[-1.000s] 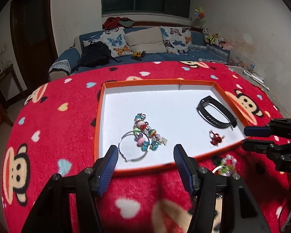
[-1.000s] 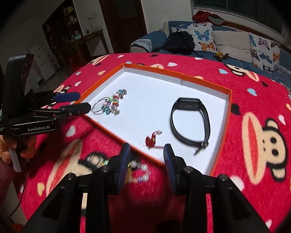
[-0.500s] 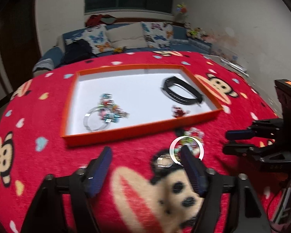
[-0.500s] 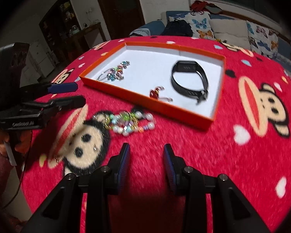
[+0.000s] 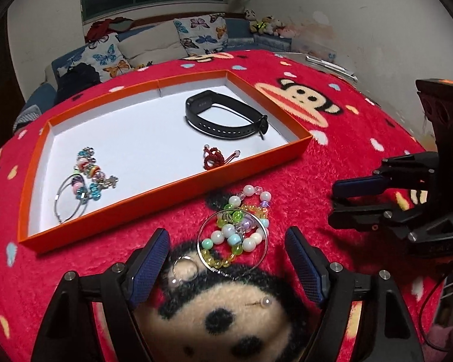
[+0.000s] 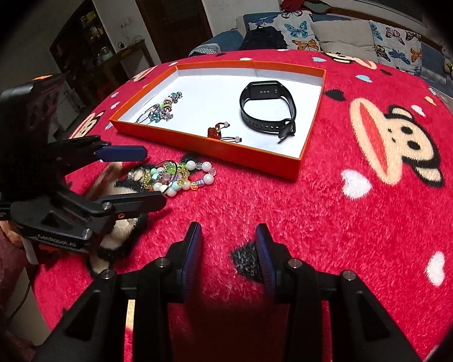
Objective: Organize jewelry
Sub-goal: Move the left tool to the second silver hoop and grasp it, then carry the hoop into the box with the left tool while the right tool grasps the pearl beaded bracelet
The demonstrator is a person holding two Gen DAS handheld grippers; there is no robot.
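**Bead bracelets lie on the table between two spread grippers**

The left hand-held gripper (image 5: 226, 256) hovers with its fingers spread wide and holds nothing. Just in front of it, a heap of bead bracelets (image 5: 241, 226) lies on the red table (image 5: 332, 157), beside the orange tray (image 5: 166, 193). In the tray are a charm bracelet (image 5: 87, 178), a red knot (image 5: 214, 160) and a black watch band (image 5: 226, 117). The right hand-held gripper (image 6: 228, 247) is also spread and empty.
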